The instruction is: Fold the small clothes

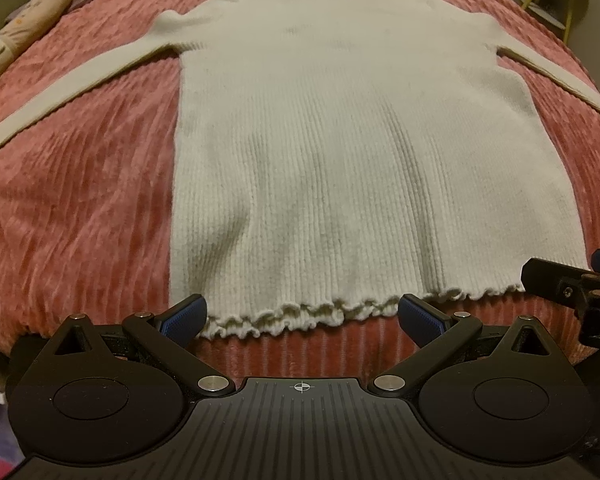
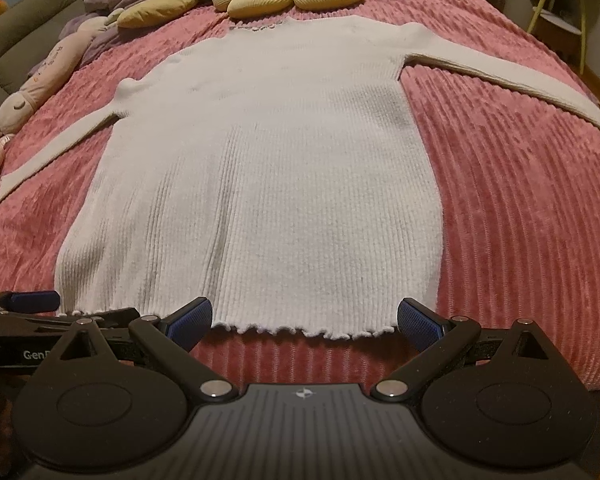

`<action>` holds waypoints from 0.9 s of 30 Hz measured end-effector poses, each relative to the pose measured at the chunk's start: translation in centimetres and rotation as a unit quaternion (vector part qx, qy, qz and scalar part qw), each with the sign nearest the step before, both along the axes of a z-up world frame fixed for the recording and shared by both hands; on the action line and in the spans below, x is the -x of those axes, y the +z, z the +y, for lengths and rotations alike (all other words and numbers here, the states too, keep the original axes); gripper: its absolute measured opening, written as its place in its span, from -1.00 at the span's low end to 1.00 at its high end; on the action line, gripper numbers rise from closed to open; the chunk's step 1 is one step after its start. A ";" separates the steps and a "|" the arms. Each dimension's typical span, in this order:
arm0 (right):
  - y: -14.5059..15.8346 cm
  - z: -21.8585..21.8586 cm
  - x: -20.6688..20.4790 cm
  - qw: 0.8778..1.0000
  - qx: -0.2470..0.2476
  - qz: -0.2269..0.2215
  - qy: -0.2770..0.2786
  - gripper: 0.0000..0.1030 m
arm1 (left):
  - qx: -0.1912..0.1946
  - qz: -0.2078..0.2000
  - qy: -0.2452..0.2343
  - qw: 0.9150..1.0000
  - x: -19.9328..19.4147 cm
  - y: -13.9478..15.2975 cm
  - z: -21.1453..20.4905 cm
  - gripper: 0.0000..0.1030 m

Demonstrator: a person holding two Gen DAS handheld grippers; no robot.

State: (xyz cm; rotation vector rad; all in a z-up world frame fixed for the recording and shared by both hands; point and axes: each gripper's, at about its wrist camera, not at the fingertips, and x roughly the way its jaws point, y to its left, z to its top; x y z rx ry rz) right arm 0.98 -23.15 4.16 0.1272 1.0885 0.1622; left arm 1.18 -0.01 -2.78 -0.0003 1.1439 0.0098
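Sweater (image 1: pixel 340 152) lies flat for folding; we hold left gripper (image 1: pixel 302 318) and right gripper (image 2: pixel 304 320) spread apart near its hem (image 1: pixel 292 314).

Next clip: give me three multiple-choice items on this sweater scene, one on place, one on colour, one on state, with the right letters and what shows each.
1. Which part of the sweater lies nearest the left gripper?
A. collar
B. frilled hem
C. a cuff
2. What colour is the bedspread?
A. pink
B. green
C. white
3. How do the sleeves lie?
A. folded across the chest
B. spread out to the sides
C. tucked underneath

Answers: 1 B, the frilled hem sits just ahead of the open jaws. 2 A, pink ribbed fabric surrounds the sweater. 3 B, both sleeves stretch outward on the bedspread.
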 end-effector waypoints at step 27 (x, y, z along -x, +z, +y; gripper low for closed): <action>-0.9 -17.8 -6.9 0.954 -0.162 -0.199 -0.157 0.92 | -0.005 -0.095 0.013 0.995 -8.5 2.4 0.9 1.00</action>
